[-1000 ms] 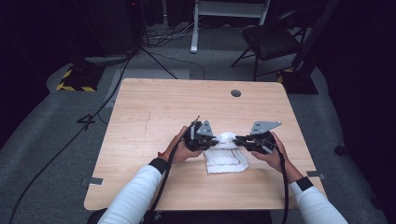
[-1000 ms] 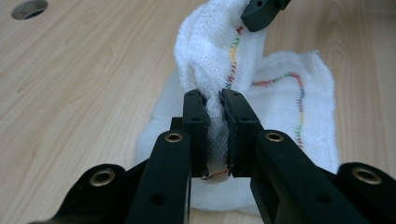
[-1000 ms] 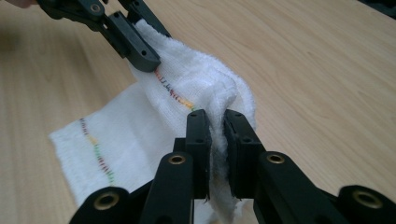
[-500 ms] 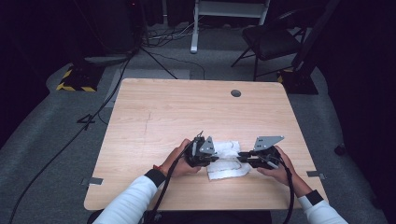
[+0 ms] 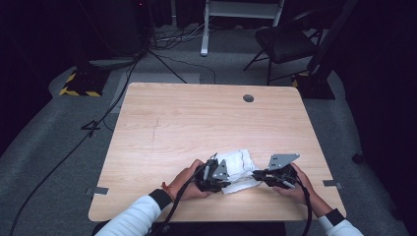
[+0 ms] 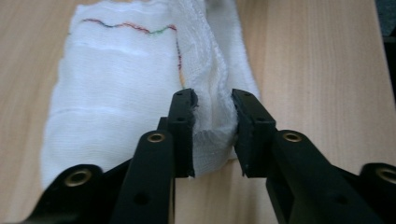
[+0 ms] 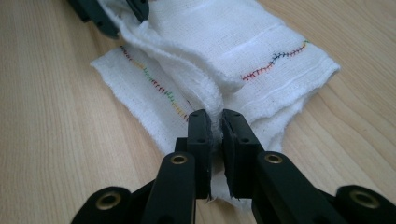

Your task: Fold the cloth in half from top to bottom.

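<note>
I am in the middle of folding the white cloth [image 5: 238, 169], which lies at the near edge of the bench [image 5: 196, 123], between my two hands. My left gripper [image 6: 212, 109] has just been opening: its fingers [image 6: 182, 112] stand a little apart with a bunched ridge of cloth between them, and from here the pads look slack on it rather than pressing. My right gripper [image 7: 214, 122] has just been closing, and its fingers [image 7: 200, 128] are pinched tight on the folded edge at the cloth's other end.

As I judge it, the fold has been laid down and the left side is letting go. The next move calls for freeing the left fingers cleanly so the ridge does not ride up with them, then releasing the right end the same way, or taking a new hold for another fold. The weave is loose and could snag.

The cloth is thin, gauzy, with coloured zigzag stitching near its hems, doubled over itself. The bench is pale wood with a round cable hole [image 5: 248, 98] far beyond the cloth. Past that, a dim room: grey carpet, a dark chair [image 5: 285, 44], trailing cables [image 5: 162, 59].
</note>
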`<state>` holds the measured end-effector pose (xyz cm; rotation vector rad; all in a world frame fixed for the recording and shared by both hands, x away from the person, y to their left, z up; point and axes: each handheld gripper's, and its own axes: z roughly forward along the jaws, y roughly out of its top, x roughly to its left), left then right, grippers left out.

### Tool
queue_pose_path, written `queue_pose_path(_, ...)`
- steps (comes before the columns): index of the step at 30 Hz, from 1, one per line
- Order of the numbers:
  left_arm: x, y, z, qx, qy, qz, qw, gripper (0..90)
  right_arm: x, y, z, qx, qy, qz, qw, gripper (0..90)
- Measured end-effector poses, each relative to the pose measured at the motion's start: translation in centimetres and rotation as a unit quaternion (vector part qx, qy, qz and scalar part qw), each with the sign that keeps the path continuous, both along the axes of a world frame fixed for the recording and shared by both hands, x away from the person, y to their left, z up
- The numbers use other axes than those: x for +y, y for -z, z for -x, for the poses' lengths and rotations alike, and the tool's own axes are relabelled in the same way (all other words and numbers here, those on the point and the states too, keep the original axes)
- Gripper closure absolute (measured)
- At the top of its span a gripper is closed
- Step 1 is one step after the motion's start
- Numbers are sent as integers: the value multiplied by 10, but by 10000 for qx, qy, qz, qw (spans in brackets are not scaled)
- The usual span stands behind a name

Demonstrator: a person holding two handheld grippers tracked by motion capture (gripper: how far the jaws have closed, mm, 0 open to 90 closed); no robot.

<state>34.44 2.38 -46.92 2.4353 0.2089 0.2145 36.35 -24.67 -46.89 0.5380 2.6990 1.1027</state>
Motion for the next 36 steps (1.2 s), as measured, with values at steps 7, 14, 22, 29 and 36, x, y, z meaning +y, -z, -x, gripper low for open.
queue_pose_path(7, -12, 12, 7, 198, -35, -4, 9998, 622, -4, 8, 5, 19, 18, 165, 9999, 813)
queue_pose_path(14, -9, 18, 7, 53, -141, 117, 9998, 647, -8, 14, 7, -5, 115, 244, 9996, 780)
queue_pose_path(22, 4, 20, -8, 23, -101, 223, 9997, 643, -4, 18, 8, 17, 164, 151, 9998, 781)
queue_pose_path(29, 12, 19, -19, -184, -431, 131, 9988, 589, 9, 20, 9, -132, 391, 133, 9991, 781)
queue_pose_path(36, 22, 20, -37, -142, -651, 182, 9976, 577, 21, 20, -1, -219, 561, 163, 9981, 782)
